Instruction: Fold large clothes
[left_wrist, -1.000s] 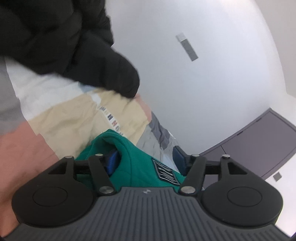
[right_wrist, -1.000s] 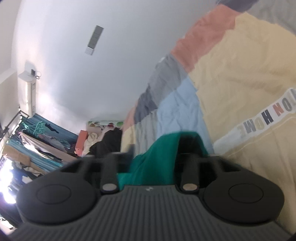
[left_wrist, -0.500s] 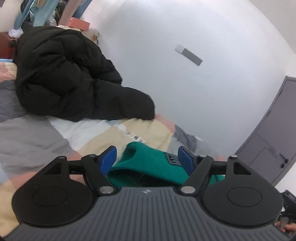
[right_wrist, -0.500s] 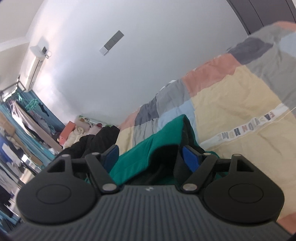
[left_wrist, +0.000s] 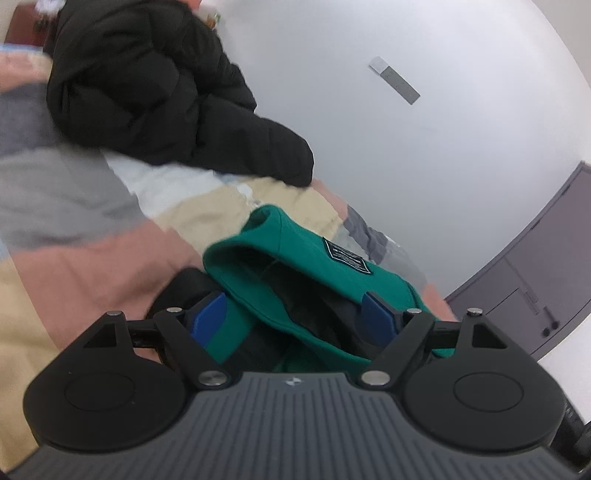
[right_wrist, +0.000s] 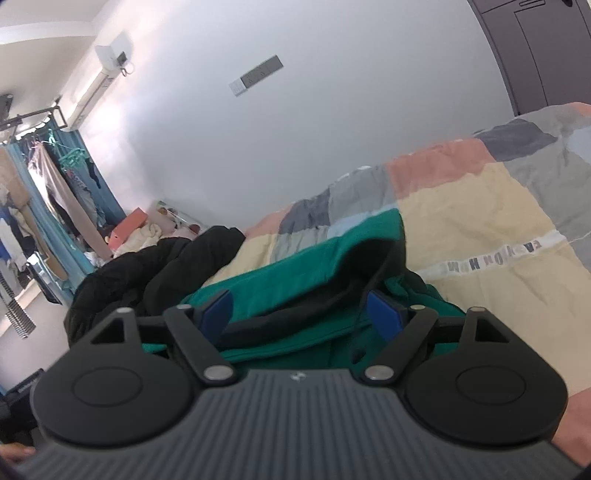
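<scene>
green garment (left_wrist: 306, 254) lies on the patchwork quilt (right_wrist: 476, 229), bunched, black lining showing, long axis running near-to-far, label patch (left_wrist: 347, 256) on top | left gripper (left_wrist: 295, 317) fingers spread wide, cloth lying between | right gripper (right_wrist: 303, 310) likewise wide apart over the fabric | black jacket (left_wrist: 155, 85) far left on the quilt

The green garment (left_wrist: 306, 254) with a black lining and a small black label (left_wrist: 347, 256) on its outer side lies bunched on the patchwork bed cover (right_wrist: 480, 221), its edge folded over so the dark inside shows.
</scene>
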